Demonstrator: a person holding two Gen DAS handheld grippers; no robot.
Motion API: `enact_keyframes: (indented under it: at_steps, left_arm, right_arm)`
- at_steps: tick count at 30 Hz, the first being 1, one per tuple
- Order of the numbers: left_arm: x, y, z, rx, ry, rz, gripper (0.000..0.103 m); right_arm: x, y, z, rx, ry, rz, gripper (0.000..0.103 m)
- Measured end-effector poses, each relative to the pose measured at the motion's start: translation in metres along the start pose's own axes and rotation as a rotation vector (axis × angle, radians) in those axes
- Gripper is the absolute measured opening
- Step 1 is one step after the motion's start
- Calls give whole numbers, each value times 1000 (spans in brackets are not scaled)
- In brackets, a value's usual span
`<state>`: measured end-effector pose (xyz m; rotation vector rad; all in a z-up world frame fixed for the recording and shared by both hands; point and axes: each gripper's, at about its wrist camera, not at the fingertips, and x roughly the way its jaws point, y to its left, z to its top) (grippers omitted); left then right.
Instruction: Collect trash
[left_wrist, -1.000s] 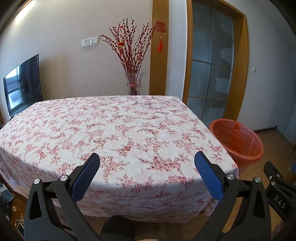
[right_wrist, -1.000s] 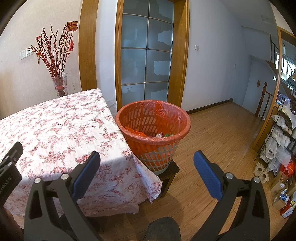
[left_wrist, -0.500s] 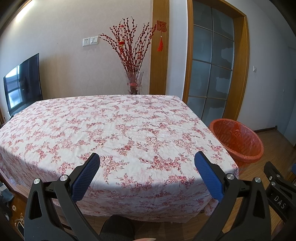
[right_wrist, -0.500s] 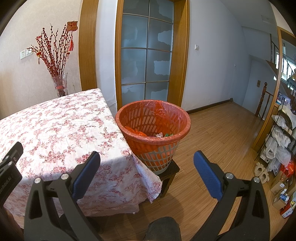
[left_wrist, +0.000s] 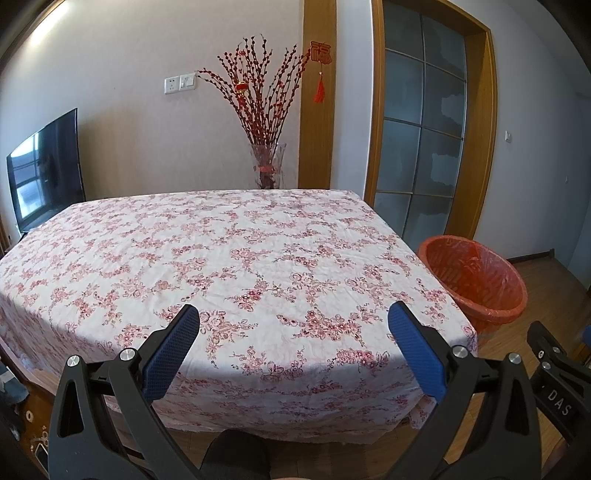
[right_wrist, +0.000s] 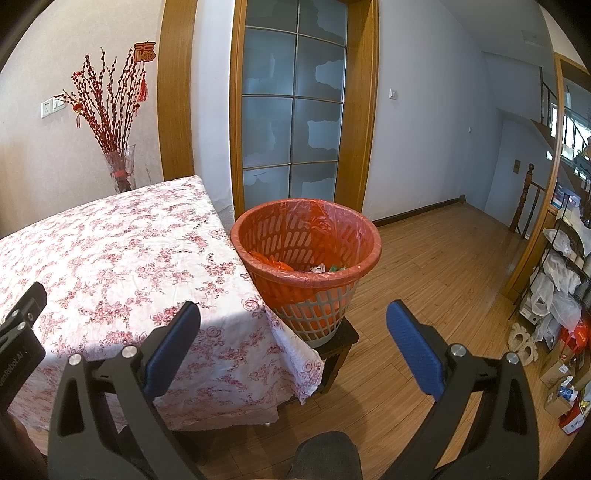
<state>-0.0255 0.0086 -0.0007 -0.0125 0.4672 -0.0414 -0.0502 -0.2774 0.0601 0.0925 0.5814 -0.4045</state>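
While both claws gape empty, crumpled trash (right_wrist: 317, 266) fills the plastic-lined lattice basket (right_wrist: 306, 254).

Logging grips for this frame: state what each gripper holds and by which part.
Nothing is held. The left gripper and the right gripper both stand open, with no object between their fingers.

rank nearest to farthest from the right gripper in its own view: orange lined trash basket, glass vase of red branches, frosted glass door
1. Orange lined trash basket, just ahead of the right gripper, beside the table corner.
2. Frosted glass door, behind the basket.
3. Glass vase of red branches, far left, beyond the table.
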Motion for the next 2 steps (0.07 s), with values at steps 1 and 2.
enact_keyframes:
  at_steps: [1, 2]
  left_arm:
    - [0, 0, 1, 1, 0, 0, 100]
    - [0, 0, 1, 2, 0, 0, 100]
  right_arm:
    - [0, 0, 0, 0, 0, 0, 99]
    - [0, 0, 0, 0, 0, 0, 99]
